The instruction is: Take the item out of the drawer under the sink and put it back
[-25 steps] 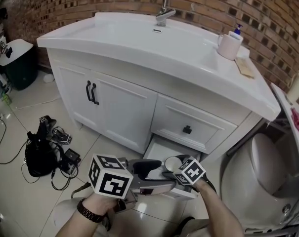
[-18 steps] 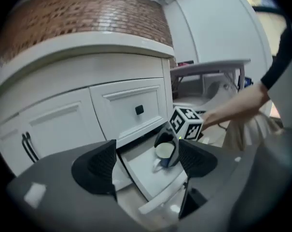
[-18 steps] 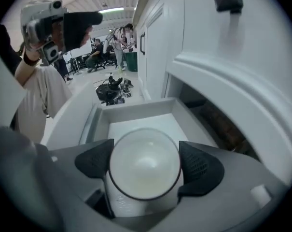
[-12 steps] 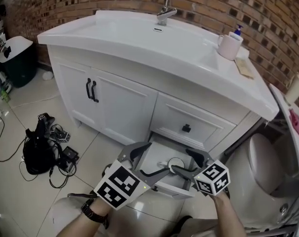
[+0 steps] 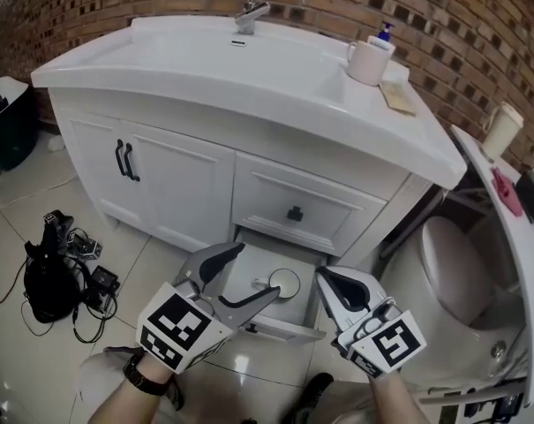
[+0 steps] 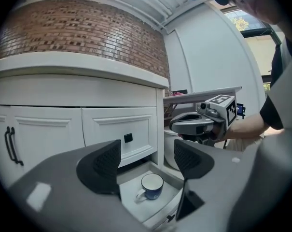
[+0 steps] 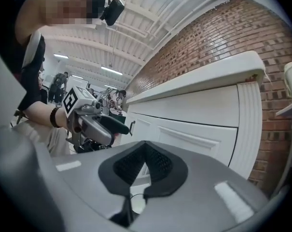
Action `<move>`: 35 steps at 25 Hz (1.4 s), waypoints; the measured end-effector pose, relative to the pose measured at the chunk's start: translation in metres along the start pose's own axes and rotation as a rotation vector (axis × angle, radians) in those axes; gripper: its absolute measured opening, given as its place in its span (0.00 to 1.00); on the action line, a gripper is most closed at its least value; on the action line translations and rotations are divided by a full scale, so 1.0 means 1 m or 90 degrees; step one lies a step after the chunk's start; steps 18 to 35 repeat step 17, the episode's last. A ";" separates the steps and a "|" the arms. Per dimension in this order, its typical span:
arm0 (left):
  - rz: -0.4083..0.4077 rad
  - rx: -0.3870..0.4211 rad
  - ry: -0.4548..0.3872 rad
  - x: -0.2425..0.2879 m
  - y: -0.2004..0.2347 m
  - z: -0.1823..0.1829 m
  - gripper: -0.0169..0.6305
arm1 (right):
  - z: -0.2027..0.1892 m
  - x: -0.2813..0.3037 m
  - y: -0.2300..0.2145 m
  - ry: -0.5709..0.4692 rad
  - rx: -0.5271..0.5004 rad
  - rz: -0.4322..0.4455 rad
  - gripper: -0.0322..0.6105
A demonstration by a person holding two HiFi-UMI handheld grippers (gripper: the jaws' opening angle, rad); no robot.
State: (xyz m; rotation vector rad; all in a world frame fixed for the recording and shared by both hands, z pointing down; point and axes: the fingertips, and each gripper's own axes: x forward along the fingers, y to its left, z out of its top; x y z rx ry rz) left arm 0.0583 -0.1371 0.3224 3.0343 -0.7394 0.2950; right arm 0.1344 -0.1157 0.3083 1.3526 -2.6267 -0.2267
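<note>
Mug of blue ceramic looks rigid, slick, breakable; pinch its rim. Left gripper fingers closing, empty; right gripper clenched, empty.

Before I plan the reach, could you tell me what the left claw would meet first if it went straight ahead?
Probably the blue cup in the open drawer, though depth is unclear. The left claw, jaws closing on nothing yet, points at it.
</note>
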 end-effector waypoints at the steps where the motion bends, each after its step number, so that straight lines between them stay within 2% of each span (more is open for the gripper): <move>1: 0.001 -0.002 -0.002 0.000 0.001 0.001 0.59 | 0.000 0.000 0.000 0.002 -0.001 -0.002 0.05; 6: 0.008 -0.013 -0.007 0.003 0.007 0.004 0.55 | -0.004 0.001 -0.005 0.011 -0.003 -0.012 0.05; 11: 0.013 0.008 -0.021 0.005 0.004 0.009 0.46 | 0.002 0.003 -0.006 0.005 -0.008 -0.014 0.05; 14: 0.012 0.008 -0.020 0.004 0.003 0.008 0.44 | 0.009 0.002 -0.004 0.004 -0.029 -0.021 0.05; 17: 0.007 -0.002 -0.014 0.003 0.001 0.005 0.43 | 0.014 0.000 -0.008 0.011 -0.045 -0.042 0.05; 35: 0.007 -0.002 -0.014 0.003 0.001 0.005 0.43 | 0.014 0.000 -0.008 0.011 -0.045 -0.042 0.05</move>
